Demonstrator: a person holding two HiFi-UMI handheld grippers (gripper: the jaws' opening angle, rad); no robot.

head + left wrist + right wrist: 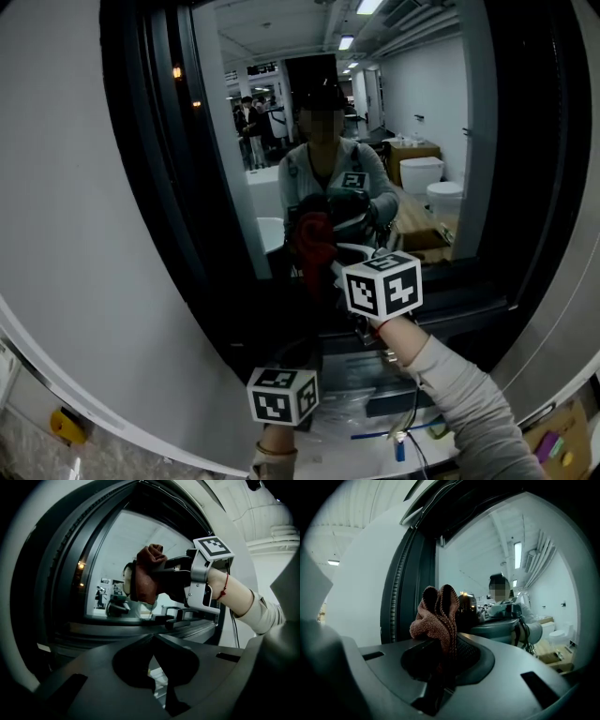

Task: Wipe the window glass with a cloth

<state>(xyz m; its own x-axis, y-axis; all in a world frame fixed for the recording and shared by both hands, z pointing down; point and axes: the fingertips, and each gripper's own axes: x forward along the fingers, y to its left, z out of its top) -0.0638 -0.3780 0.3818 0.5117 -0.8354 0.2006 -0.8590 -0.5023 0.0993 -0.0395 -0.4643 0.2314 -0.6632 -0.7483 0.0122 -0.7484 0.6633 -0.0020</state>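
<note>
A reddish-brown cloth [314, 242] is bunched against the window glass [412, 103], low in the pane. My right gripper [342, 258] is shut on the cloth and holds it to the glass. In the right gripper view the cloth [436, 613] sticks up from between the jaws of the right gripper [440, 644], in front of the glass [497, 555]. My left gripper [298, 352] hangs lower, below the pane, shut and holding nothing. In the left gripper view its tips [153, 638] meet, and the cloth [146, 576] and right gripper [161, 576] show above them.
A thick dark frame [150, 141] with a rubber seal borders the glass, with white wall [56, 187] to its left. The pane reflects a person and a room behind. Cables and a blue item [400, 448] lie on the ledge below. A yellow object [67, 427] sits lower left.
</note>
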